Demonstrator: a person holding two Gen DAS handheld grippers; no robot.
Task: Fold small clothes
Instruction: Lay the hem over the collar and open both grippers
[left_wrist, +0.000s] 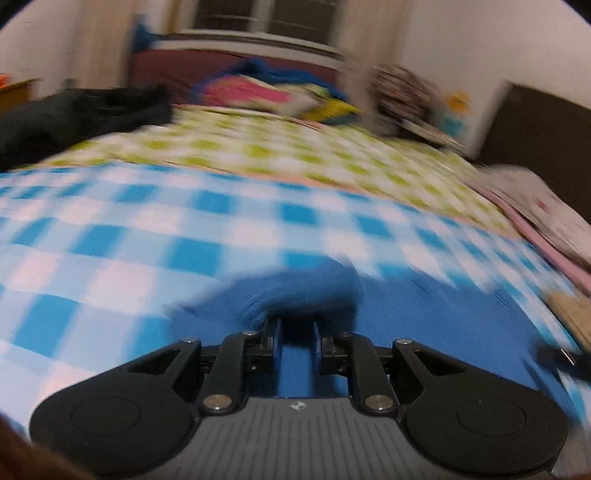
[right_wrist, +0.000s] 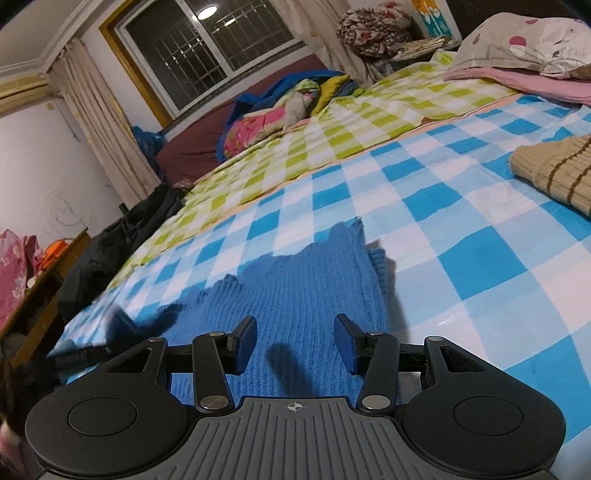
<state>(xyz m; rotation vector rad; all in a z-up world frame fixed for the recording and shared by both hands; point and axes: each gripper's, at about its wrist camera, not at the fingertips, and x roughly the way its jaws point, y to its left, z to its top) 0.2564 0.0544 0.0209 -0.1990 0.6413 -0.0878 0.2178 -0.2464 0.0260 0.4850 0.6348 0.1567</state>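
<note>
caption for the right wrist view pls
Open right gripper above a blue knit garment on a blue checked bedsheet.

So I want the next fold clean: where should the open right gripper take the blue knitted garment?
Probably at the blue knitted garment far right corner, coming in low from its right side: that edge lies doubled and raised off the checked sheet, so a finger could slip under.
</note>
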